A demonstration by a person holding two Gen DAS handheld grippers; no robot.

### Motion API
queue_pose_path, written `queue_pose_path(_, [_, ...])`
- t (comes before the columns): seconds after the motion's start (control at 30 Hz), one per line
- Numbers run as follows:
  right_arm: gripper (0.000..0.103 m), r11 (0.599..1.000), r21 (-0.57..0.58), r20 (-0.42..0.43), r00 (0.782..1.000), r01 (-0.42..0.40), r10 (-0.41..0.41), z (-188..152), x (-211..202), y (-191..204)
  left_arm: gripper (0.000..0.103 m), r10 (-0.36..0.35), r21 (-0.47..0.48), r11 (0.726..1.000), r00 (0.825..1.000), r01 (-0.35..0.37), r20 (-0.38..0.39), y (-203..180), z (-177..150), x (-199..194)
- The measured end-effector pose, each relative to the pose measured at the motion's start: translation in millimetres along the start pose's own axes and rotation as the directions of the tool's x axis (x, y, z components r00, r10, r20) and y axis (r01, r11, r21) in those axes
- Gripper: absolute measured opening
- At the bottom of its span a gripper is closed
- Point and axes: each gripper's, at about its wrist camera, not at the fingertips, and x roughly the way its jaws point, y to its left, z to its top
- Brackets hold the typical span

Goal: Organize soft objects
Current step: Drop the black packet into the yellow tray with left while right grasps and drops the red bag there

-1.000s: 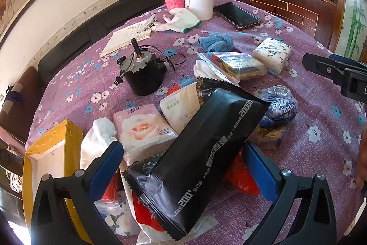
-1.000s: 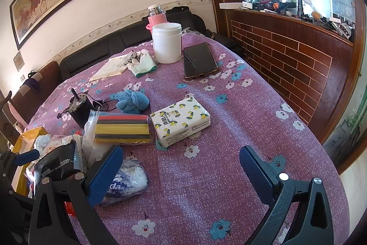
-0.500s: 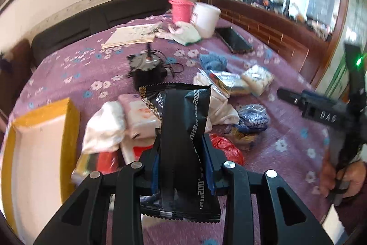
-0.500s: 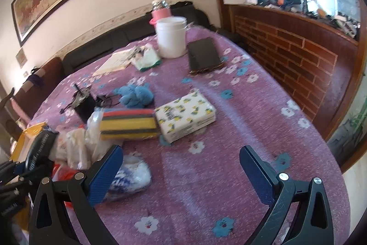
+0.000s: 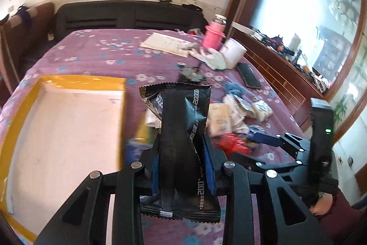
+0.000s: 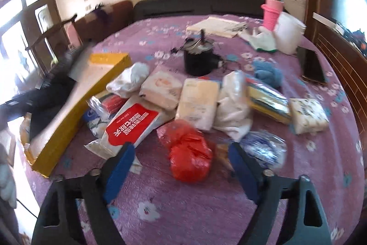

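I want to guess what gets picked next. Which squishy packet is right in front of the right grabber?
The red plastic bag. It lies on the purple cloth between the right gripper's closing blue fingers, not yet touched. The white tissue packs and the red-and-white pouch lie farther back.

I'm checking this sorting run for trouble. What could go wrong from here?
1. The left claw pinches the black packet low, most of it standing above the pads; the tall limp packet may flop or slip before reaching the yellow box.
2. The right claw is closing around the red bag, which lies tight against the blue-white bag; it might snag both.
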Motion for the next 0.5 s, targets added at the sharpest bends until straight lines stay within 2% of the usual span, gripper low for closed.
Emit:
queue_pose_path(0.07, [0.058, 1.0, 0.017, -0.049, 0.999, 0.001, 0.0, 0, 13, -2, 0.031, 0.012, -0.027, 1.0, 1.0, -0.012, 0.005, 13, -1, -6])
queue_pose_path(0.1, [0.038, 0.999, 0.035, -0.074, 0.997, -0.003, 0.005, 0, 17, -6, 0.031, 0.017, -0.043, 0.999, 1.0, -0.017, 0.007, 20, -2, -9])
queue_pose_path(0.2, [0.036, 0.997, 0.072, -0.062, 0.998, -0.022, 0.026, 2, 7, -9, 0.031, 0.033, -0.081, 0.996, 0.999, -0.032, 0.013, 41, -3, -19])
queue_pose_path(0.33, [0.036, 0.998, 0.057, 0.001, 1.0, -0.027, 0.027, 15, -22, 0, 0.031, 0.061, -0.105, 0.993, 0.998, -0.059, 0.019, 65, -1, -28])
queue_pose_path(0.4, [0.036, 0.996, 0.05, 0.021, 0.998, -0.068, 0.067, 27, -32, 9, 0.031, 0.076, -0.125, 0.989, 0.997, -0.074, 0.013, 78, 5, -30])
queue_pose_path(0.5, [0.036, 0.983, 0.073, 0.01, 0.985, -0.171, 0.171, 48, -29, 25, 0.031, 0.092, -0.156, 0.983, 0.996, -0.092, -0.005, 99, 17, -25])
